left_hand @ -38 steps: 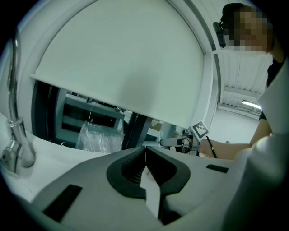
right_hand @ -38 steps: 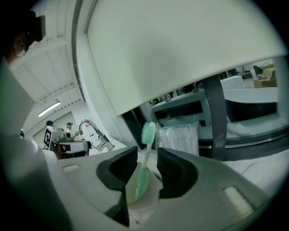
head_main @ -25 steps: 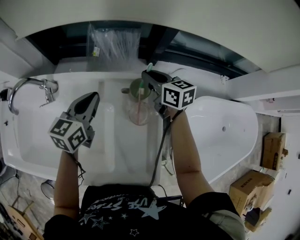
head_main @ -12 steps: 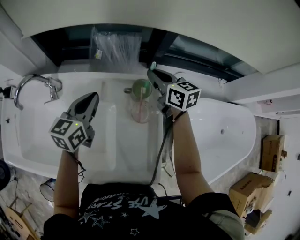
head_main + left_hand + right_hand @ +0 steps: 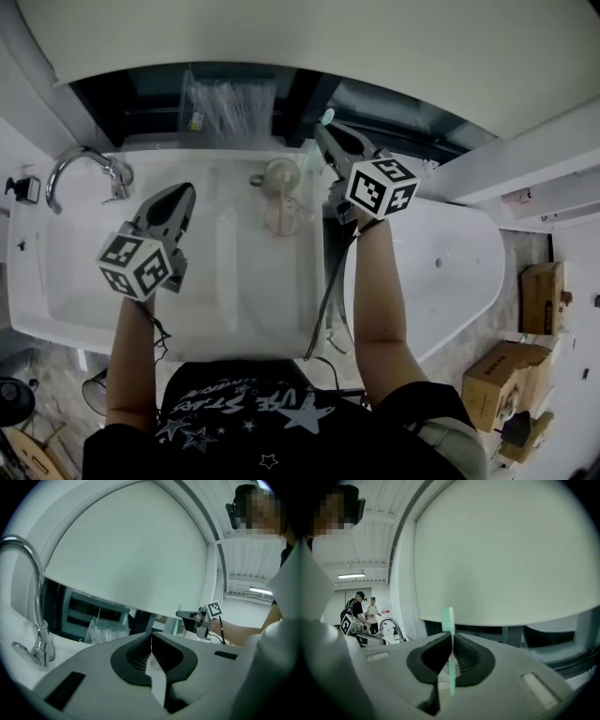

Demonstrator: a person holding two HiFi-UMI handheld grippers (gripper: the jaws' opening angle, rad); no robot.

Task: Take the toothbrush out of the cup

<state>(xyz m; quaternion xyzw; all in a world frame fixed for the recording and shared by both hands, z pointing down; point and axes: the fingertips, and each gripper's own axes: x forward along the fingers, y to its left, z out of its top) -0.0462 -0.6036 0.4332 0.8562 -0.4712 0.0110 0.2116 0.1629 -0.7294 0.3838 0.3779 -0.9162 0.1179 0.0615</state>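
So yeah, the green toothbrush (image 5: 450,658) was clamped in the right gripper (image 5: 452,637), whose jaws were closed right down on the thin handle with hardly a sliver left between the pads. In the right gripper view the brush was held standing upright. The pinch was made just under the bristle head, right at the jaw tips, so the head was left poking up above them. The rest of the handle was left hanging down through the hollow behind the pads, and its lower end was seen bare there, so the brush was out of the cup (image 5: 281,183).

In the head view that gripper was raised near the back edge of the sink (image 5: 56,272), with the pale green head just visible past the tips. The clear cup was left standing on the white surface just to the left, and the brush was held beside it rather than over it.

The left gripper (image 5: 151,637) was held over the basin, well apart from the cup. Its jaws were pressed together with nothing caught between them. The curved faucet (image 5: 84,169) was seen off to its left.
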